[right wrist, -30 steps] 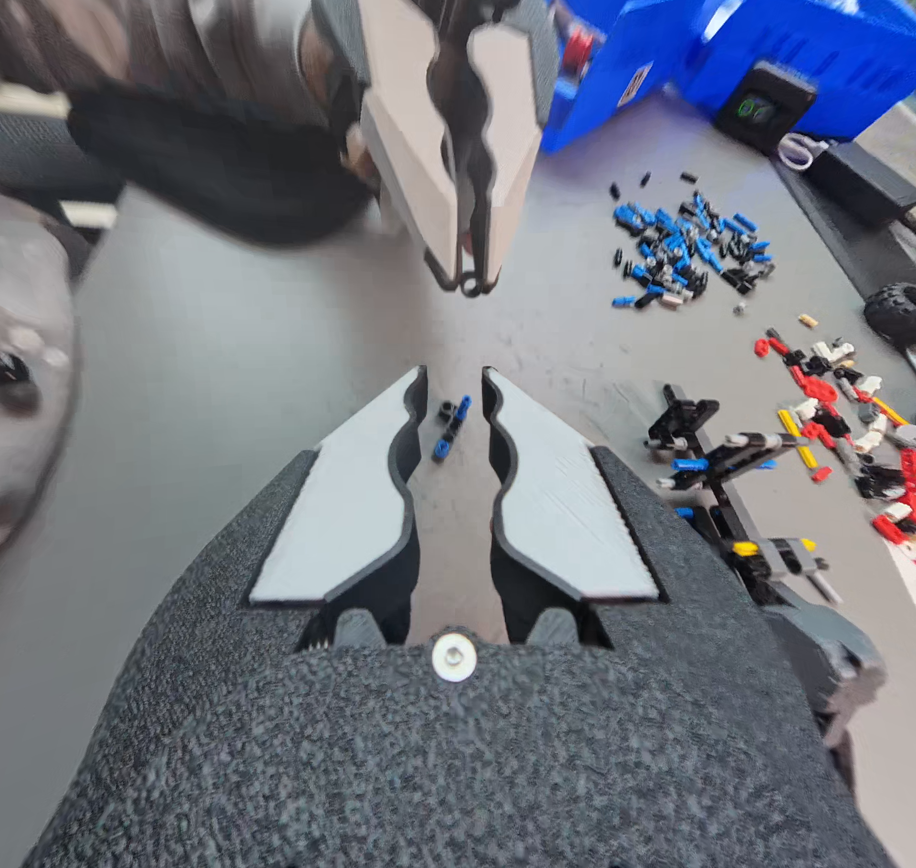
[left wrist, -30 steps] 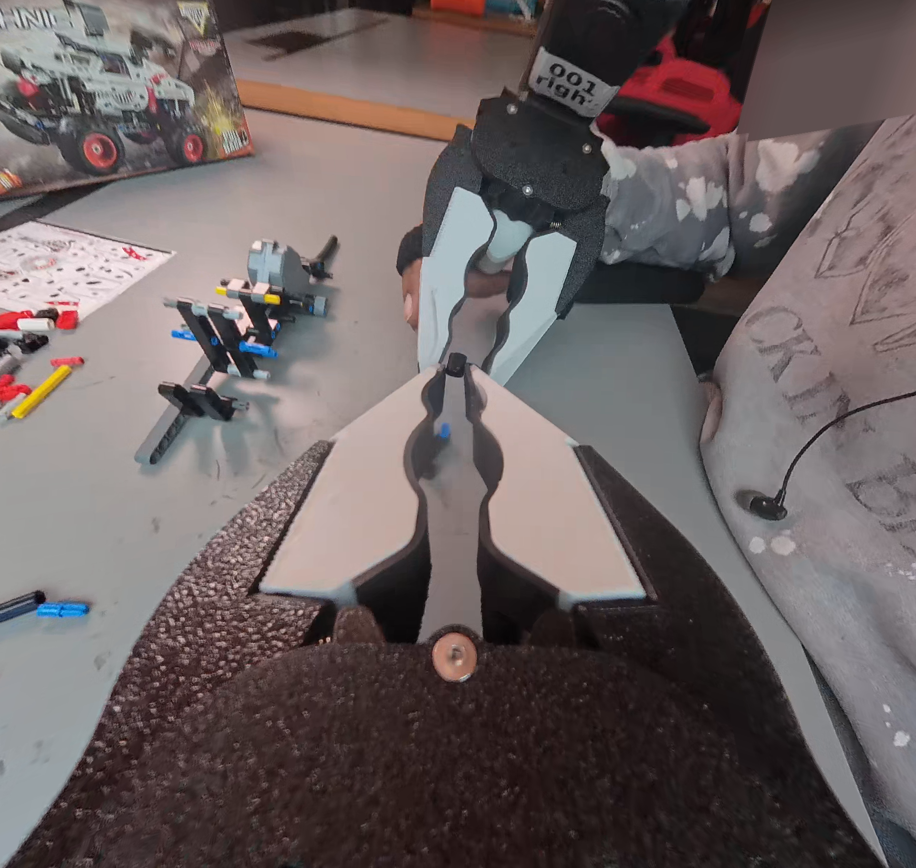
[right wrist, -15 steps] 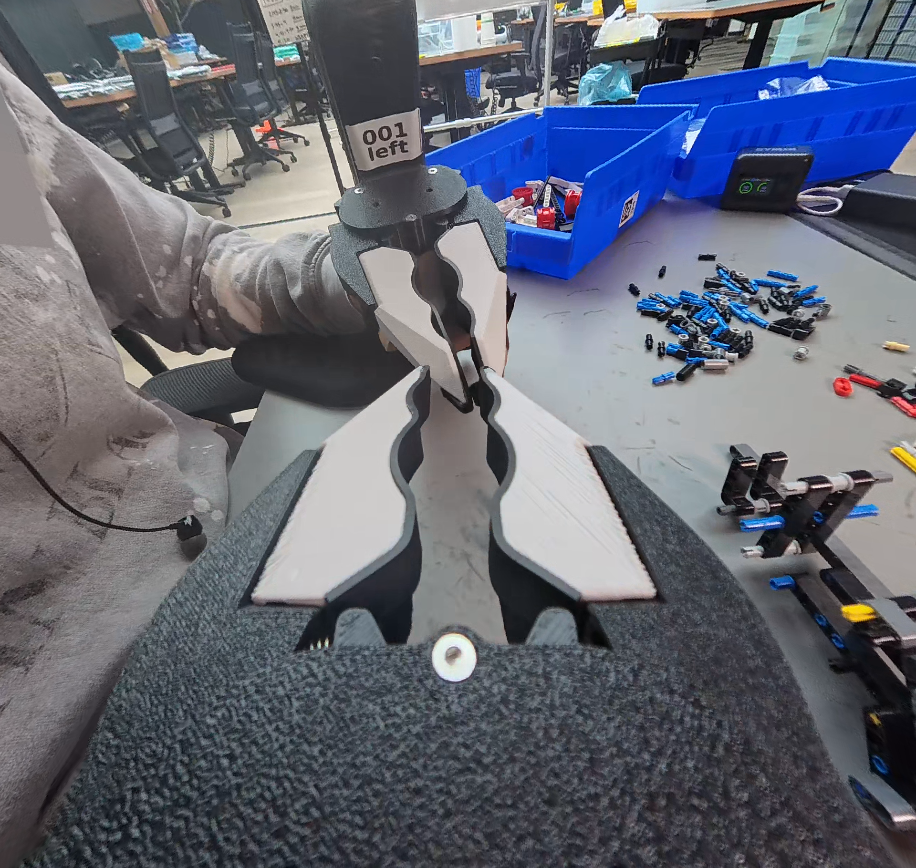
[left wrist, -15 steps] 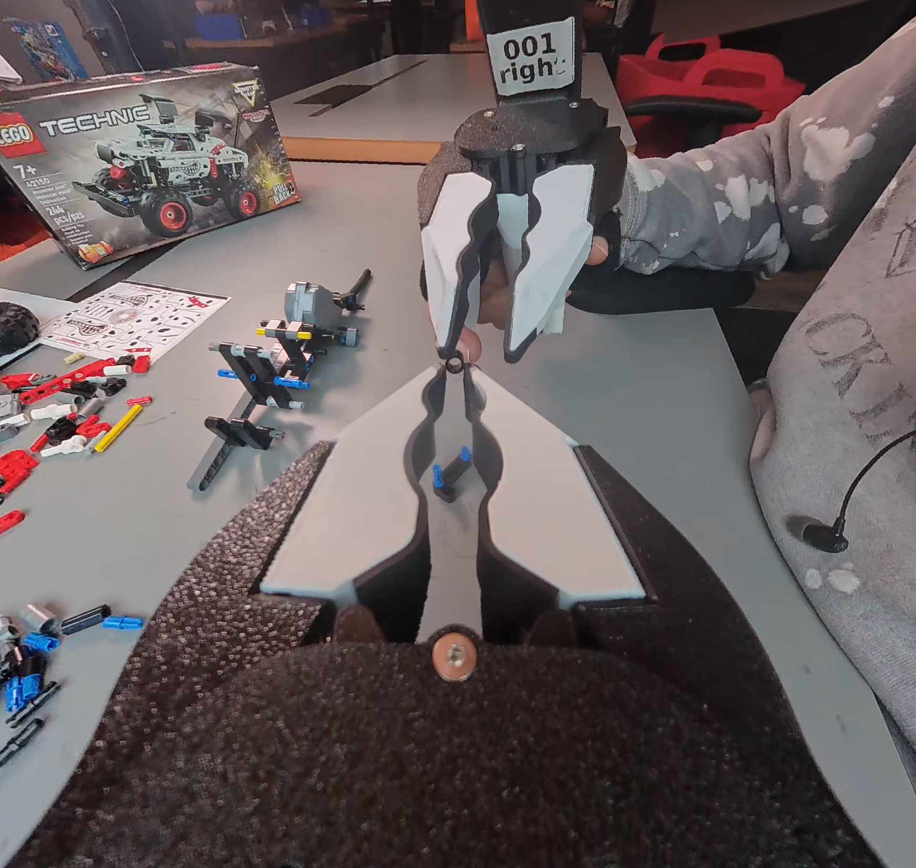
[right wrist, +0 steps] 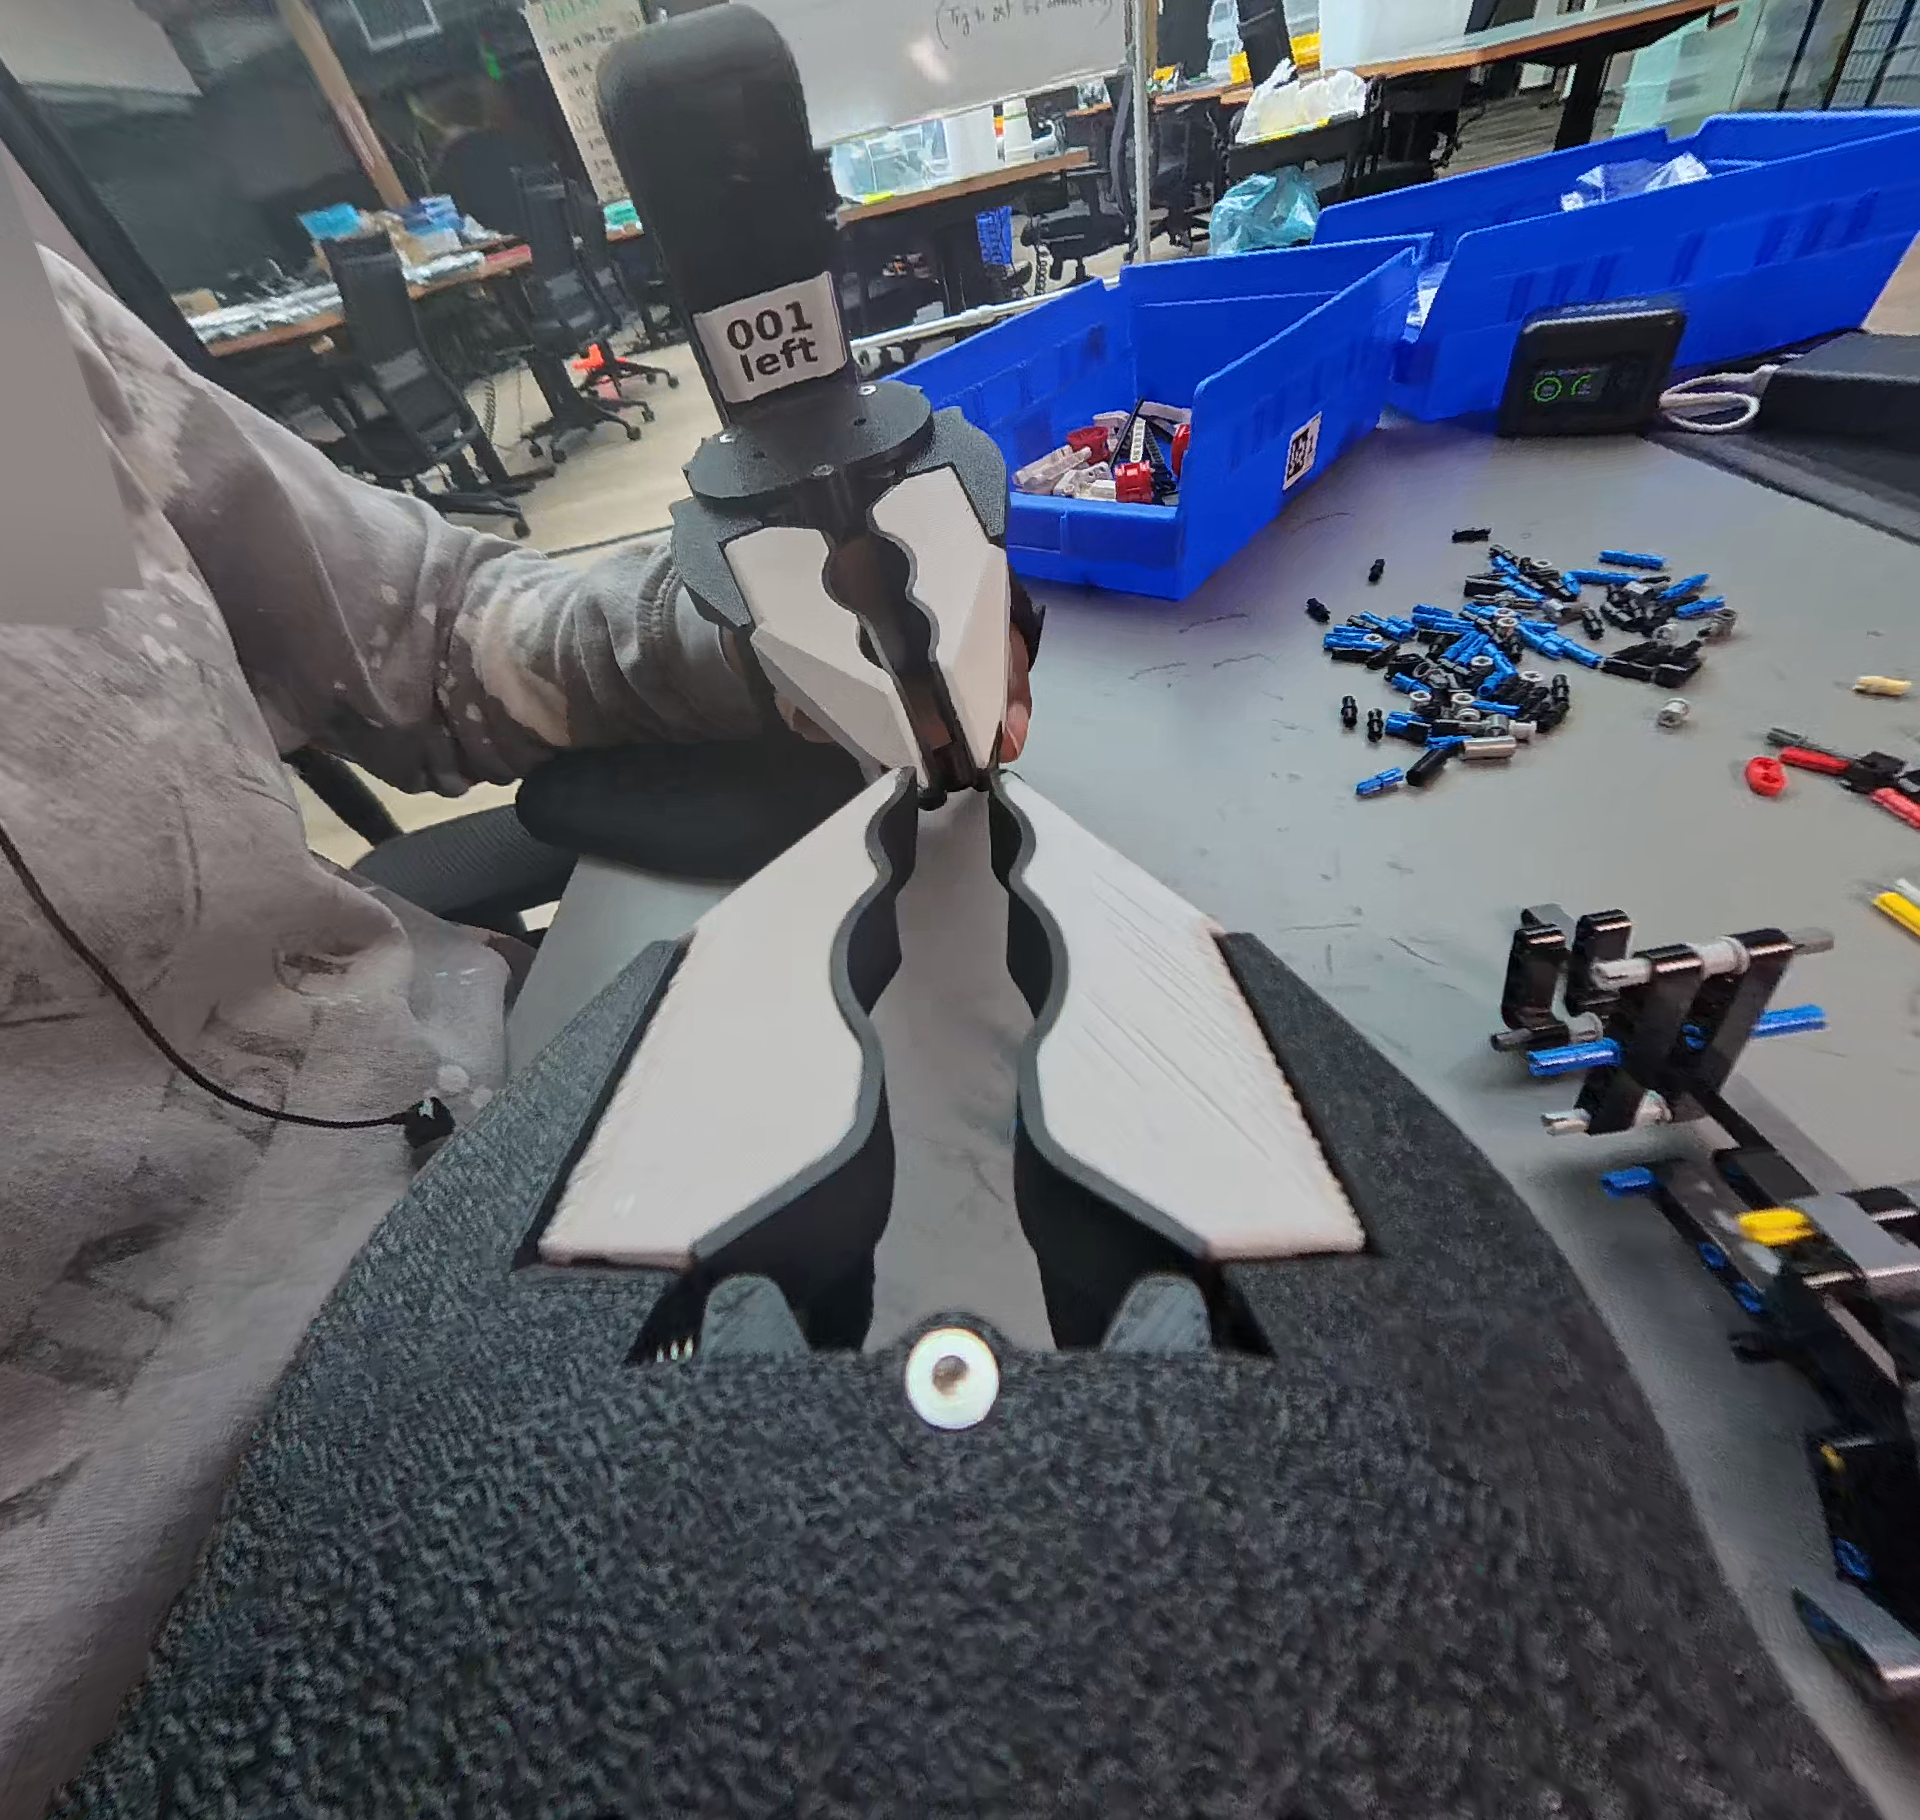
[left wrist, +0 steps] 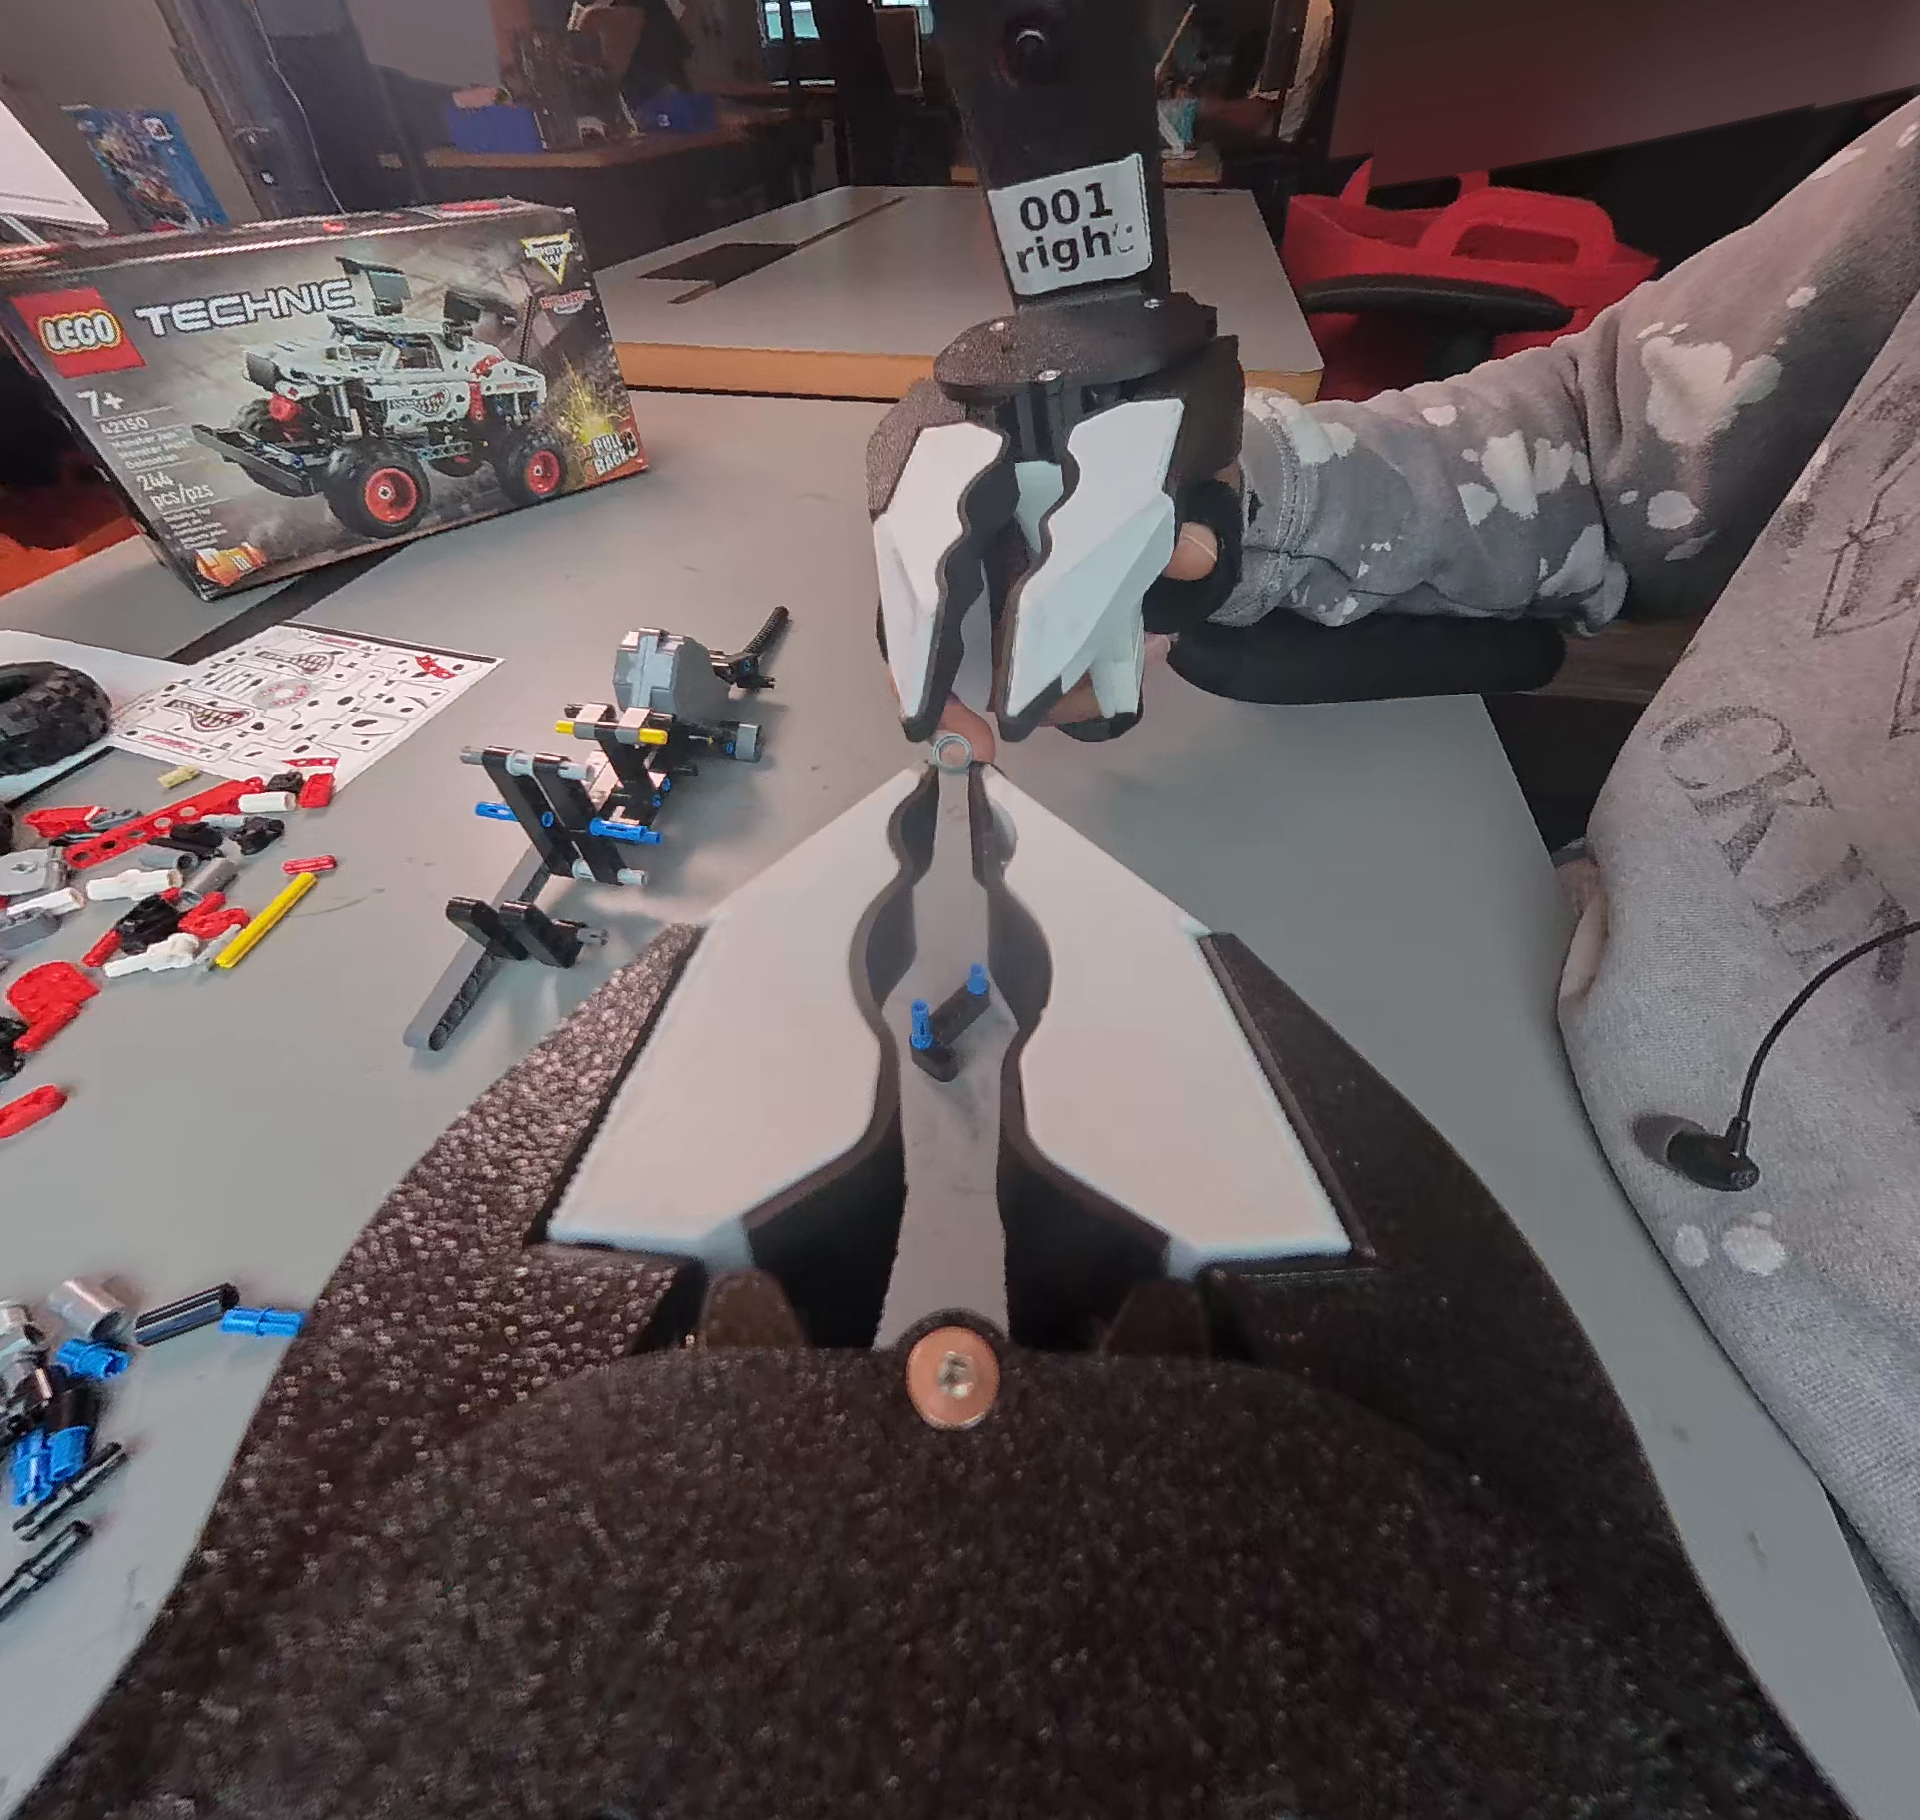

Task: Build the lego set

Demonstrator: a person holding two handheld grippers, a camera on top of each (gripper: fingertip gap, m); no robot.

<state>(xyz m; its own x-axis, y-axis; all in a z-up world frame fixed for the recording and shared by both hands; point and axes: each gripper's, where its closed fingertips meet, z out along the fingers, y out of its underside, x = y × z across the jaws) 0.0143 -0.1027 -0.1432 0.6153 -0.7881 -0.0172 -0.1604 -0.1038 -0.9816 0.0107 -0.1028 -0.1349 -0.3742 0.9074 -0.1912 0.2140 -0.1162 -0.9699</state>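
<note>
My left gripper (left wrist: 951,768) is shut on a small grey ring-shaped piece (left wrist: 951,752), held above the table. My right gripper (right wrist: 956,783) is open by a narrow gap, and its fingertips stand on either side of the left gripper's tips (right wrist: 940,778). In the left wrist view the right gripper (left wrist: 958,731) points down at the ring, not clearly touching it. A small black piece with blue pins (left wrist: 945,1022) lies on the table under the left fingers. The partly built black chassis (left wrist: 613,794) lies to the left; it also shows in the right wrist view (right wrist: 1662,1022).
The set's box (left wrist: 312,388) and a printed sheet (left wrist: 301,700) are far left, with red, white and yellow loose parts (left wrist: 135,877) and a tyre (left wrist: 47,710). A pile of blue and black pins (right wrist: 1507,648) and blue bins (right wrist: 1195,440) lie beyond. The person's sleeved arms flank the grippers. Left and right tips are no more than a few centimetres apart.
Both grippers have risen and tilted up from the table. The right gripper's fingers have narrowed and come tip to tip around the left gripper's tips. The black piece with blue pins stays on the table.
</note>
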